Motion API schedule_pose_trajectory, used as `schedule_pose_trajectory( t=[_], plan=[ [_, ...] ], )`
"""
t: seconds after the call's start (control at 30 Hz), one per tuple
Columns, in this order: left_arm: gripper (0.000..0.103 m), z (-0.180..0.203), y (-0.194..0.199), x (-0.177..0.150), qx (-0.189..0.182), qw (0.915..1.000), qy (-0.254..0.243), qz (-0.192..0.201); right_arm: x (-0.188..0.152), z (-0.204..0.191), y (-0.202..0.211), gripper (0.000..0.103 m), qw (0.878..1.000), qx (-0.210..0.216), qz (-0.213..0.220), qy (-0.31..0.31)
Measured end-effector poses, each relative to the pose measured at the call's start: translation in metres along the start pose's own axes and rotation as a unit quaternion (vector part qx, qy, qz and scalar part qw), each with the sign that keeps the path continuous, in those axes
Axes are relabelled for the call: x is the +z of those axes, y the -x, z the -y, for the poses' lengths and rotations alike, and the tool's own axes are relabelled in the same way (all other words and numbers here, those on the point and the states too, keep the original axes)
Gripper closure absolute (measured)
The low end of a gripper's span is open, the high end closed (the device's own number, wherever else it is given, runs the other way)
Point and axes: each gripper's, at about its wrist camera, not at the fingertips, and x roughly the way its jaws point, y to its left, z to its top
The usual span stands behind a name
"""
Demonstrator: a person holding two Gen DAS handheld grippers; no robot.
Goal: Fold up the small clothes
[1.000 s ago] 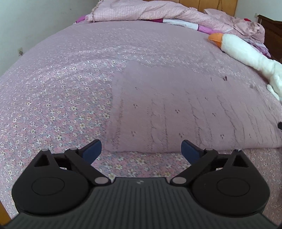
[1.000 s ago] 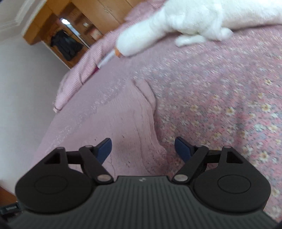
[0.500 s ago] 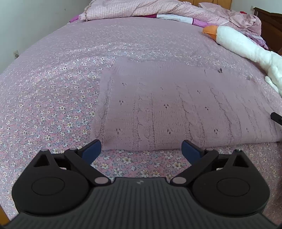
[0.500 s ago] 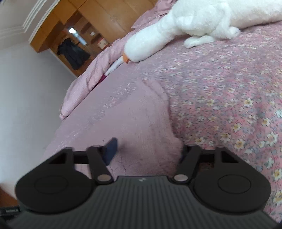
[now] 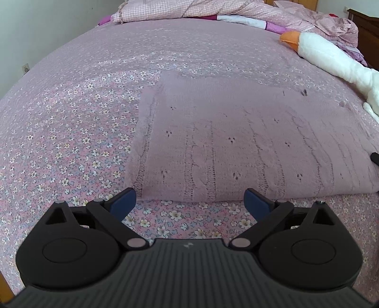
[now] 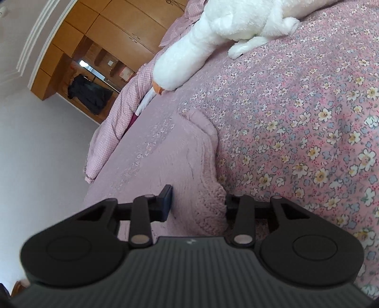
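As we work from the foot of the bed, the risks run near to far.

Left tool (image 5: 189,201): we hold it with its blue pads spread wide and nothing between them, hovering just short of the near folded edge of the knit garment (image 5: 236,147). If we dip too low, the pads may pinch the floral bedspread (image 5: 59,147) along with the knit.

Right tool (image 6: 196,203): its fingers straddle the garment's bulky corner, one pad on top of the knit and the other hidden behind the fabric. We cannot tell whether the grip has fully closed. A shallow bite on that thick ribbed edge could slip once we lift.

Knit garment: it lies flat on the bed, already doubled, its long edge facing us, spanning from one tool to the other. We judge that lifting one corner ahead of the other would skew the next fold or drag the lower layer out of line.

Plush goose (image 5: 331,56): it lies beyond the garment's far right side, close to it. A wide sweep could brush it.

Bedding heap (image 5: 213,9): bunched at the headboard, well apart from our work.
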Motion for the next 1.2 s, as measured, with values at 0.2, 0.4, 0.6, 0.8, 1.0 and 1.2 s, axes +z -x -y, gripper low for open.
schedule_pose_trajectory(
  t=[0.2,0.4,0.6,0.8,1.0,1.2],
  plan=[
    [0.002,-0.003,0.000,0.002,0.005,1.0000,0.004,-0.004,0.006,-0.004,-0.002,0.070,1.000,0.000,0.000,-0.001],
    [0.002,-0.007,0.002,0.004,0.008,0.9999,0.010,-0.005,0.009,-0.024,0.000,0.075,0.999,-0.001,0.011,0.040],
    [0.002,-0.012,0.006,0.004,0.007,0.9998,0.016,-0.001,0.012,-0.053,0.004,0.078,0.995,0.004,0.021,0.093],
    [0.002,-0.016,0.010,0.003,0.009,0.9998,0.017,0.004,0.012,-0.066,0.005,0.080,0.994,0.014,0.022,0.104],
    [0.002,-0.022,0.013,0.003,0.009,0.9997,0.022,0.009,0.010,-0.080,0.004,0.081,0.992,0.020,0.025,0.124],
    [0.002,-0.030,0.017,0.003,0.016,0.9993,0.028,0.018,0.009,-0.098,0.003,0.082,0.991,0.044,0.022,0.125]
  ],
)
